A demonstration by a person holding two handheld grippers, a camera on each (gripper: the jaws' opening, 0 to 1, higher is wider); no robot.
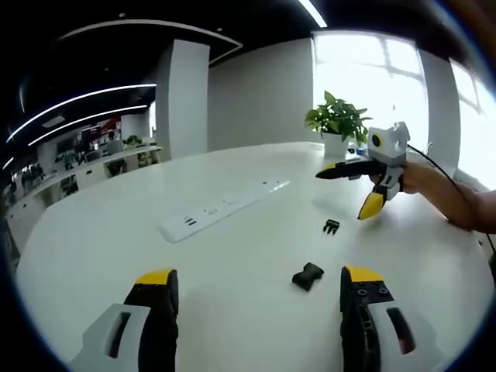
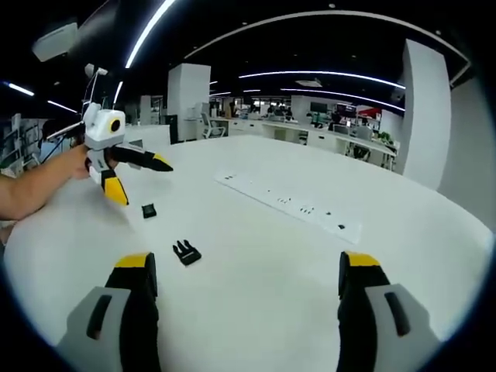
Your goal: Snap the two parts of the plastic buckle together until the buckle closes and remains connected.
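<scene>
While apart: buckle pts [image 1: 308, 276] [image 1: 332, 226], grippers wide

Table top [image 1: 232, 256] is plain glossy white, no pattern at all. Both buckle pieces are solid black: the bigger socket piece [image 1: 308, 276] and the small pronged piece [image 1: 331, 226]. The left gripper [image 1: 260, 288] has black jaws with yellow tips and light grey bodies behind them, and the right gripper [image 2: 246, 273] is the same black, yellow and grey combo. The power strip [image 1: 221, 208] is white with little dark sockets. Potted plant [image 1: 337, 118] is bright green in a white pot. Ceiling is black with thin white light strips.
</scene>
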